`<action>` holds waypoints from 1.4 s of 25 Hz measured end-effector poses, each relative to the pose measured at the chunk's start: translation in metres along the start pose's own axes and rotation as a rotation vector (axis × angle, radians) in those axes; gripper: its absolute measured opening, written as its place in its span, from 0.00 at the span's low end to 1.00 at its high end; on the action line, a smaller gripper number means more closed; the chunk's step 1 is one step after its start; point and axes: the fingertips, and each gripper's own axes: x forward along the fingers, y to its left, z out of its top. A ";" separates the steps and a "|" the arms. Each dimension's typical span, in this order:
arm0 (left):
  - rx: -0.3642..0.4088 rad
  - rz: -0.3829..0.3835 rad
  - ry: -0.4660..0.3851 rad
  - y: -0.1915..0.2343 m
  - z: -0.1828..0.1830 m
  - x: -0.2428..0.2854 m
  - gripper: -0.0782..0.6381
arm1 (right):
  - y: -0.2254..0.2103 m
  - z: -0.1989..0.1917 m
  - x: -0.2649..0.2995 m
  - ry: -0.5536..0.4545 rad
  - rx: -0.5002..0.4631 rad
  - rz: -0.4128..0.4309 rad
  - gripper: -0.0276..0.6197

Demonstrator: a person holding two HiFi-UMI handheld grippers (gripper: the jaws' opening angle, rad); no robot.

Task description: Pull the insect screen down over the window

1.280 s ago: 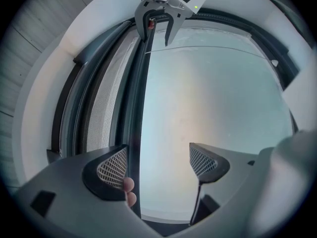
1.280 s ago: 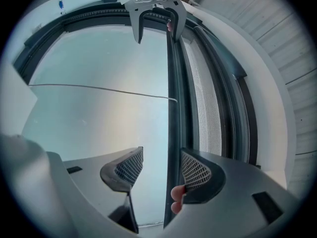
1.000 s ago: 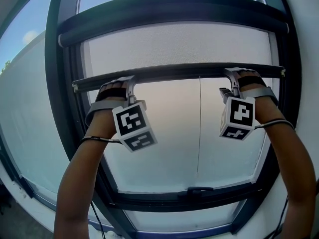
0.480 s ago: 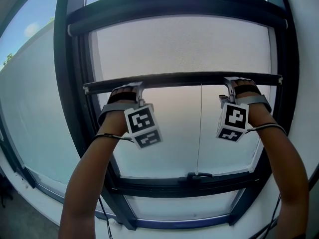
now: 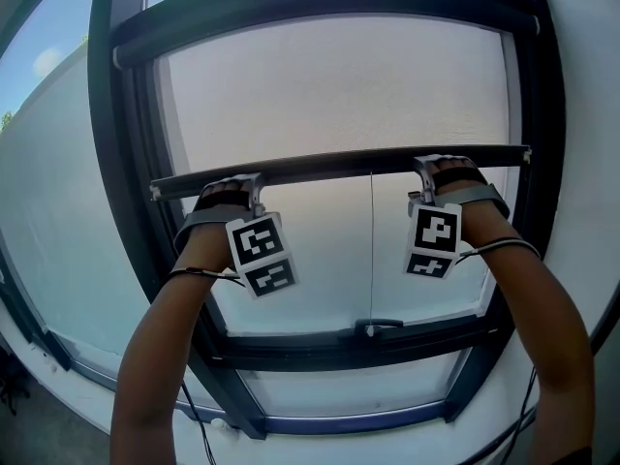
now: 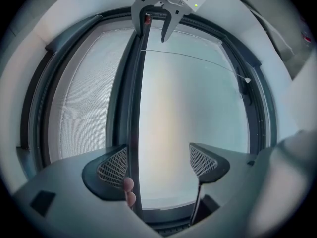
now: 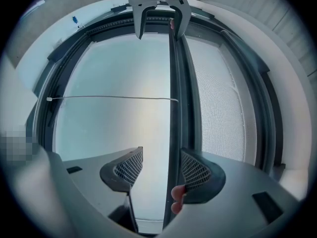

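Where the insect screen [image 5: 339, 85] ends, glass [image 5: 320, 260] looks perhaps frosted.

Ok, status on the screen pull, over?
Left gripper and right gripper open, jaws astride the pull bar. Insect screen partway down, bar about mid-window. Thin cord hangs below the bar; nothing else in its path.

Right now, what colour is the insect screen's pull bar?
Dark grey, almost black. The pull bar shows best in the head view.
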 end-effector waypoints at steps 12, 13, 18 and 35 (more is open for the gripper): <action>-0.016 -0.134 0.011 -0.027 0.000 -0.010 0.66 | 0.023 0.003 -0.015 -0.012 0.025 0.140 0.38; -0.018 -0.140 0.013 -0.028 -0.001 -0.011 0.66 | 0.023 0.003 -0.016 -0.011 0.025 0.148 0.38; -0.014 -0.208 0.026 -0.048 -0.001 -0.012 0.66 | 0.041 0.003 -0.020 0.001 0.009 0.222 0.38; -0.005 -0.126 0.021 -0.090 0.003 0.008 0.66 | 0.089 0.003 -0.009 0.006 0.017 0.158 0.38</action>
